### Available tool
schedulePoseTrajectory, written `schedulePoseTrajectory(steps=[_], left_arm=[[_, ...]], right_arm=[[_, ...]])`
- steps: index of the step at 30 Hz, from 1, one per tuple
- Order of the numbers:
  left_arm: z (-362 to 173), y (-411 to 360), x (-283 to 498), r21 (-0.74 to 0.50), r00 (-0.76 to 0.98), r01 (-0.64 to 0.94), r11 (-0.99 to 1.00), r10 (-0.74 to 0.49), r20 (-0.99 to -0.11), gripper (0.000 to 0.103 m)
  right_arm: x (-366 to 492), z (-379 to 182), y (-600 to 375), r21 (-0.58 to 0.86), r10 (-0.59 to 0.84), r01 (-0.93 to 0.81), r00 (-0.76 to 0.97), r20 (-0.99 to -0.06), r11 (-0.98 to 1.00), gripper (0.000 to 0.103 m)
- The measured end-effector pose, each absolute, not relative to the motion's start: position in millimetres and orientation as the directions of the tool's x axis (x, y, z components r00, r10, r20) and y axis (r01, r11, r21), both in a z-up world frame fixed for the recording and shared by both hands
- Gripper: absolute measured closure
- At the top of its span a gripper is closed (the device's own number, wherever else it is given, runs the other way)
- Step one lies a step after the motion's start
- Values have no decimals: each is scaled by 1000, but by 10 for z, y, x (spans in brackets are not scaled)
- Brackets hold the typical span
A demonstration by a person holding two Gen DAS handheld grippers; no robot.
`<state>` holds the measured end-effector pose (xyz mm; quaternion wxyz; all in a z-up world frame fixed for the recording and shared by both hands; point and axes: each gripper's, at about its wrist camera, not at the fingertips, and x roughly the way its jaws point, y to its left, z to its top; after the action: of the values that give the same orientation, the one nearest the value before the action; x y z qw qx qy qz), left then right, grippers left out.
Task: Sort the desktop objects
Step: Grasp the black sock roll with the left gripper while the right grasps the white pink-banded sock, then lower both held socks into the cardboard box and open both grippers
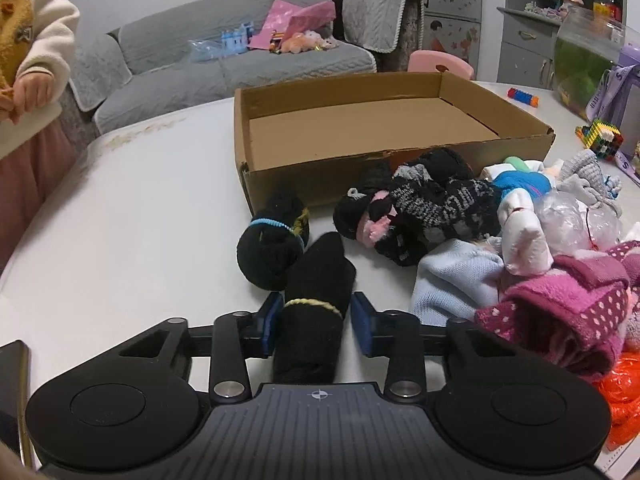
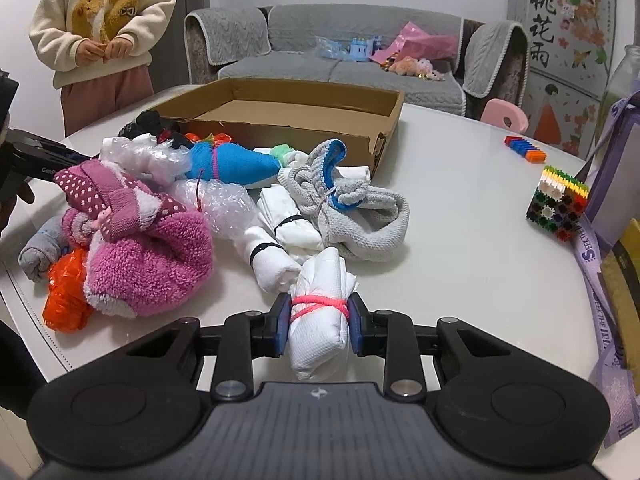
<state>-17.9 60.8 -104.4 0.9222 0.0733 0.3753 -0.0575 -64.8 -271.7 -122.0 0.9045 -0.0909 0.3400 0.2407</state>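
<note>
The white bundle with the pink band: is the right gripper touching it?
Touching. The right wrist view shows both pads of the right gripper pressed against the white bundle.
</note>
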Motion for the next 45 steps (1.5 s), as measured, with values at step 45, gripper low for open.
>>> schedulePoseTrajectory(steps=[45], left_arm=[[-369, 799, 659, 81, 785, 120, 989, -45, -618, 43]], right_arm=[[711, -361, -2186, 110, 533, -550, 710, -460, 828, 77]])
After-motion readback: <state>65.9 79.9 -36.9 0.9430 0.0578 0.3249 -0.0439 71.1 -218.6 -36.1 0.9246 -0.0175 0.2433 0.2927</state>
